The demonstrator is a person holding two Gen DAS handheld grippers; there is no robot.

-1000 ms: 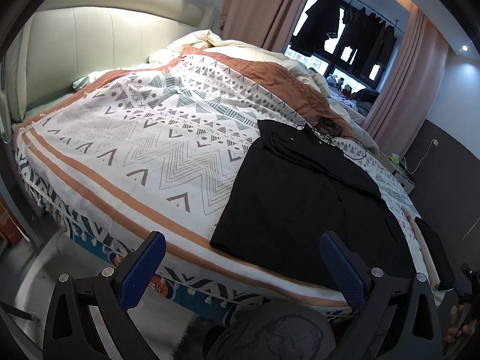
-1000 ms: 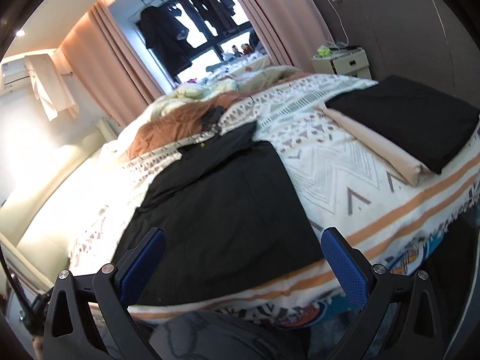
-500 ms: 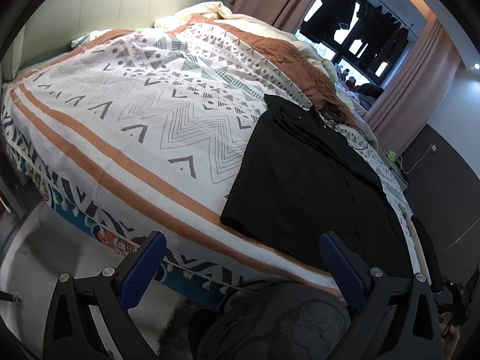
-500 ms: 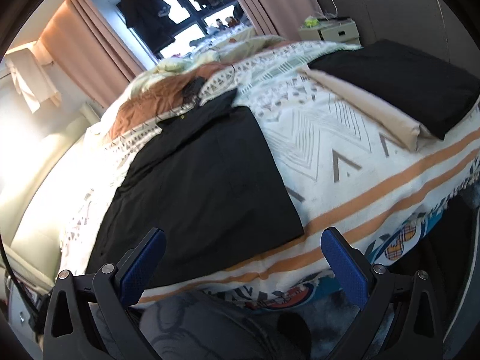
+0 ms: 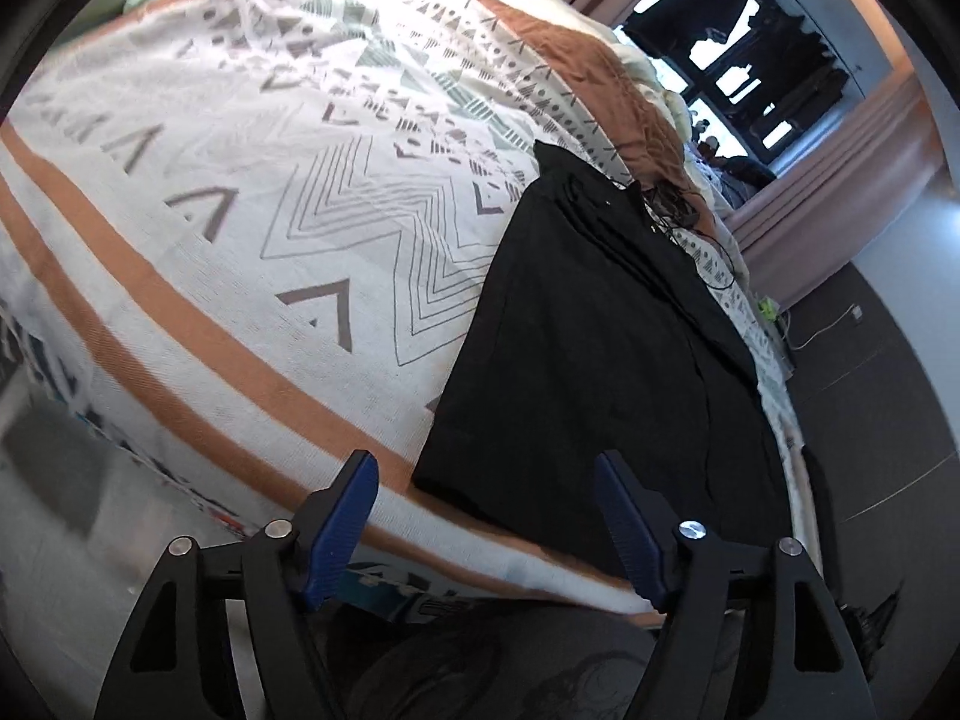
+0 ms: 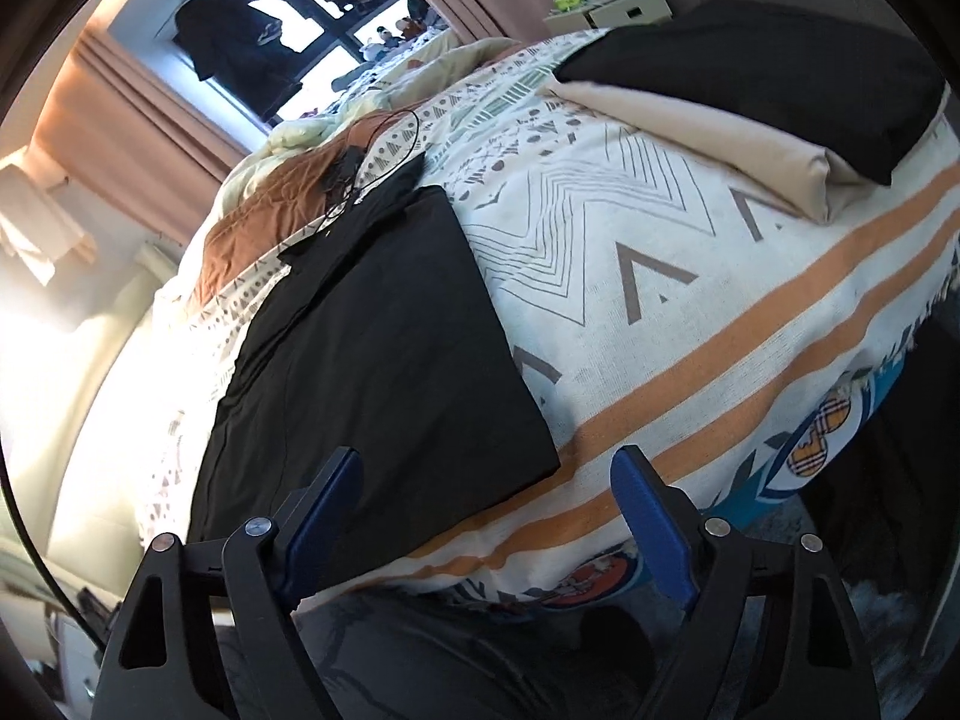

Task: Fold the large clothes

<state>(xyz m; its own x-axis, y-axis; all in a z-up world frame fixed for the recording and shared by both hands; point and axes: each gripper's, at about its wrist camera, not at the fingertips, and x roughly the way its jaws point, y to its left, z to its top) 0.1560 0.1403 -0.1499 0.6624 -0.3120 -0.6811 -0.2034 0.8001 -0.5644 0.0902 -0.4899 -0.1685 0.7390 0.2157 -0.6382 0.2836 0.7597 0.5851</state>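
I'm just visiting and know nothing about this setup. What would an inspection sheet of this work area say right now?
Surface: bed with patterned blanket, orange stripes near the edge.
Job's things: black garment lying flat, partly folded, near the bed's edge.
Clutter: folded black cloth on a beige cloth at the bed's far corner.
Grippers: left tool and right tool both open, holding nothing, above the garment's near corners.
Cables: thin black cable beyond the garment.
Surroundings: pink curtains, clothes hanging at the window, small nightstand.
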